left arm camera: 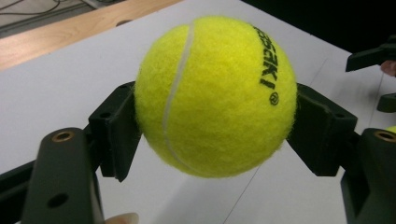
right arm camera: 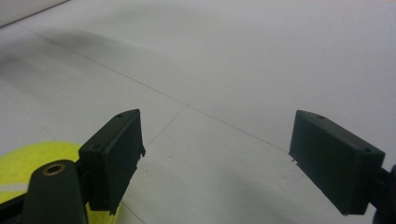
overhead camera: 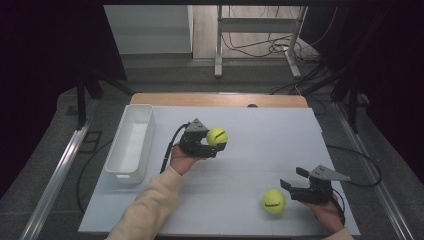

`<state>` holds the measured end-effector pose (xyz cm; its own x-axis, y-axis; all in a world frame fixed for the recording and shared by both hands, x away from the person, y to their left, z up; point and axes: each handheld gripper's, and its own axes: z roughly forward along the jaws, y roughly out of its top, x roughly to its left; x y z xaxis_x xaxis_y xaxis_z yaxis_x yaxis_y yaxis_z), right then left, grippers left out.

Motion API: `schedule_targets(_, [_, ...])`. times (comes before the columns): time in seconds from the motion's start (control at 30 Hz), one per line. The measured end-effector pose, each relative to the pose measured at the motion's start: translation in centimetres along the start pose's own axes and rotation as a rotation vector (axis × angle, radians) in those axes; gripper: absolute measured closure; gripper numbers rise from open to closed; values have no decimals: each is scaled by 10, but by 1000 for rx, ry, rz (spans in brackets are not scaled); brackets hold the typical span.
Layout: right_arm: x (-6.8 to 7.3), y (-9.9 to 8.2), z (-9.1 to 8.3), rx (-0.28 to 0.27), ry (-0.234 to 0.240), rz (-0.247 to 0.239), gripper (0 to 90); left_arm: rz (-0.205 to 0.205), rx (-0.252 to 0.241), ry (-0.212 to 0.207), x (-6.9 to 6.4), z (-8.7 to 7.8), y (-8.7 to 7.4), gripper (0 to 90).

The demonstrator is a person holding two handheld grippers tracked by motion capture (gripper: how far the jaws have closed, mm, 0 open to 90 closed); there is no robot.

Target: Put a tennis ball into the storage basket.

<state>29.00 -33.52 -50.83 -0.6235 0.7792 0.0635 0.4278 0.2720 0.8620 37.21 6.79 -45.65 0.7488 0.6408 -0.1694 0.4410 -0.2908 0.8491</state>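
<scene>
Our right gripper (overhead camera: 295,179) hangs open near the table's front edge, and our left gripper (overhead camera: 216,145) grips a tennis ball (overhead camera: 217,136).

In the right gripper view its jaws stand wide apart with bare white table (right arm camera: 243,70) between them, and a second tennis ball (right arm camera: 28,165) peeks out behind one jaw; from above, that ball (overhead camera: 274,201) lies on the table just beside the gripper, outside its jaws. The left gripper's pads (left arm camera: 119,128) press both sides of the held ball (left arm camera: 215,95), which we carry clear of the surface near the table's middle. A white bin (overhead camera: 131,142) sits at the table's left edge, near that hand.
</scene>
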Motion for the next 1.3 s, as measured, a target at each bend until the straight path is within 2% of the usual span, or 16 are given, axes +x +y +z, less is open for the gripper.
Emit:
schedule_targets(0.57, [0,0,0,2,-2,-4,178,-30,-36,13,11,-21,8,259])
schedule_targets(0.97, [1,0,0,4,-3,-8,178,-39,-44,36,18,-35,11,259])
schedule_targets(1.3, [1,0,0,5,-1,-8,179,-69,-73,51,28,-47,13,260])
